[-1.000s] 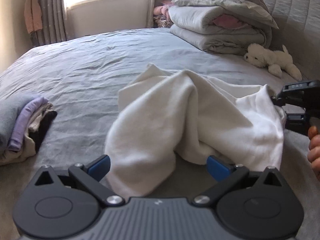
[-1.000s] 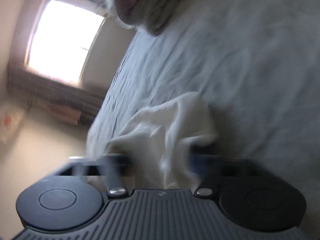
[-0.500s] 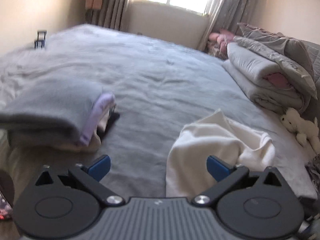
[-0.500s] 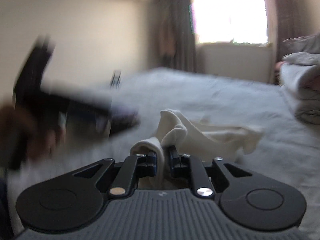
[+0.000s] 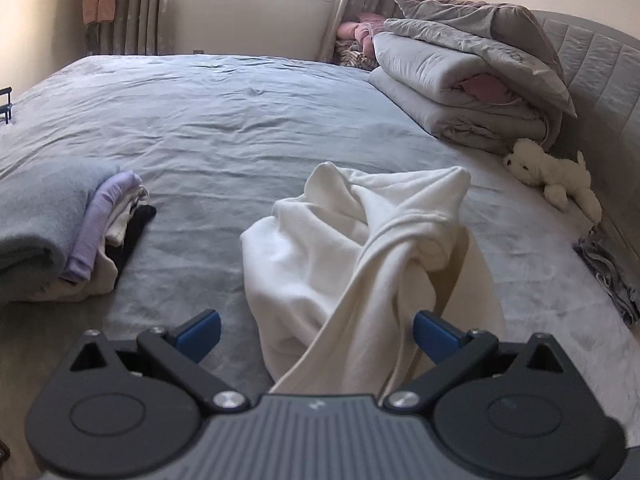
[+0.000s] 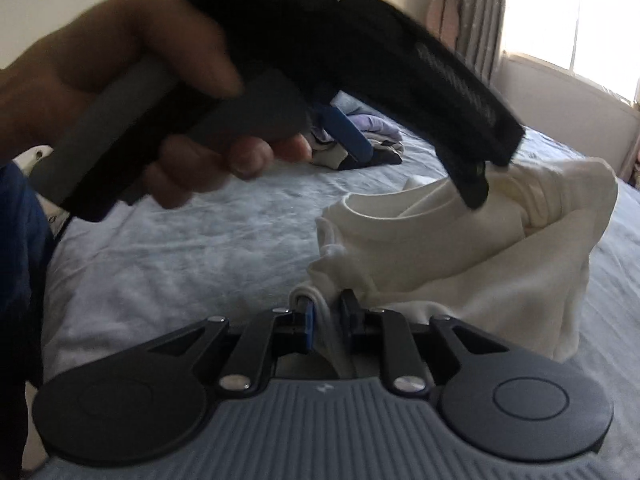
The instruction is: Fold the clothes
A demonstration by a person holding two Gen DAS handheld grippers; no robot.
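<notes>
Left wrist view: the left gripper [image 5: 316, 330] has its jaws wide apart, blue pads clear of cloth on both sides. A twisted strand of the white garment [image 5: 360, 248] runs between them toward 6 o'clock and passes under the gripper body; neither pad presses it. The garment lies crumpled on the grey bed [image 5: 240, 120]. At 9 o'clock sits a stack of folded clothes [image 5: 68, 228]; at 2 o'clock a folded duvet [image 5: 460, 80]; at 3 o'clock a white plush dog [image 5: 552, 172].

Right wrist view: the right gripper [image 6: 326, 320] has its jaws nearly together and easing apart, an edge of the white garment between them, bunching toward 2 o'clock. At 10 o'clock a hand [image 6: 132, 92] grips the other gripper's handle, blurred.
</notes>
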